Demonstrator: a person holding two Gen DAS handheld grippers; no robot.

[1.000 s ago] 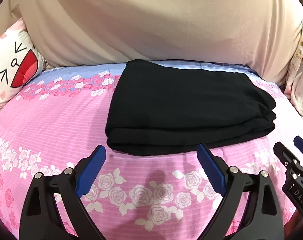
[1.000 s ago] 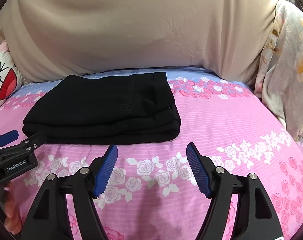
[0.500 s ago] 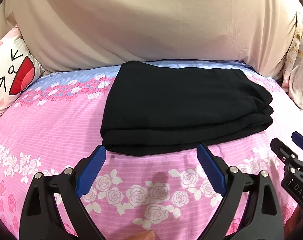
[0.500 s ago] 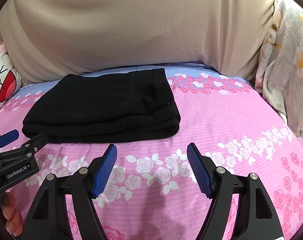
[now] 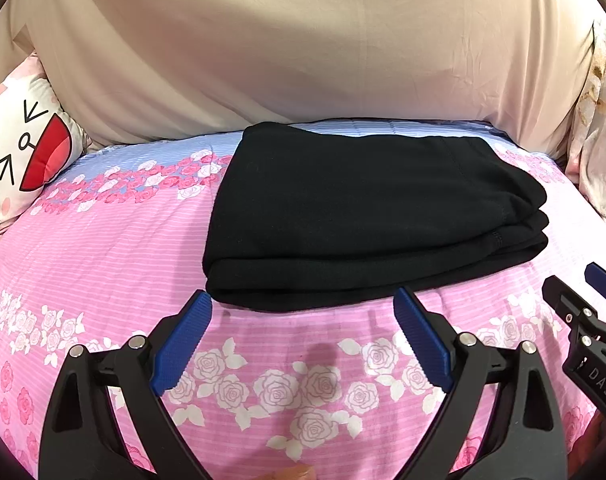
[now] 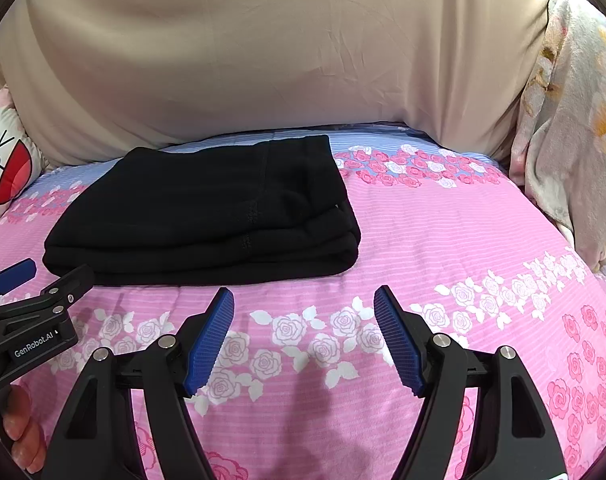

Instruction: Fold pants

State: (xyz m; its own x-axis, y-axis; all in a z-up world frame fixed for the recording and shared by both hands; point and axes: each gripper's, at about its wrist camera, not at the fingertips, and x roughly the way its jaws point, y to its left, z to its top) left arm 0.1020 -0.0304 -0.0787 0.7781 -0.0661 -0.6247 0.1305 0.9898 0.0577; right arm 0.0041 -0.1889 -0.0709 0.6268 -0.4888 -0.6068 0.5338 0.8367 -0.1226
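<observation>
- Pants (image 5: 367,216), left wrist view: black, folded into a stacked rectangle on the pink floral bedspread (image 5: 103,264), toward its far edge by the beige cover (image 5: 303,48). Long axis runs side to side.
- Left gripper (image 5: 303,316): fingers spread, nothing between them; the near folded edge lies just ahead, not touched.
- Right wrist view: pants (image 6: 207,208) sit ahead and left of the right gripper (image 6: 303,308); fingers spread, empty, bare bedspread between them.
- Left gripper is nearer the stack; it faces the middle of the near edge.
- Judgement: fold looks finished; any remaining move is a tidy-up from the near edge.
</observation>
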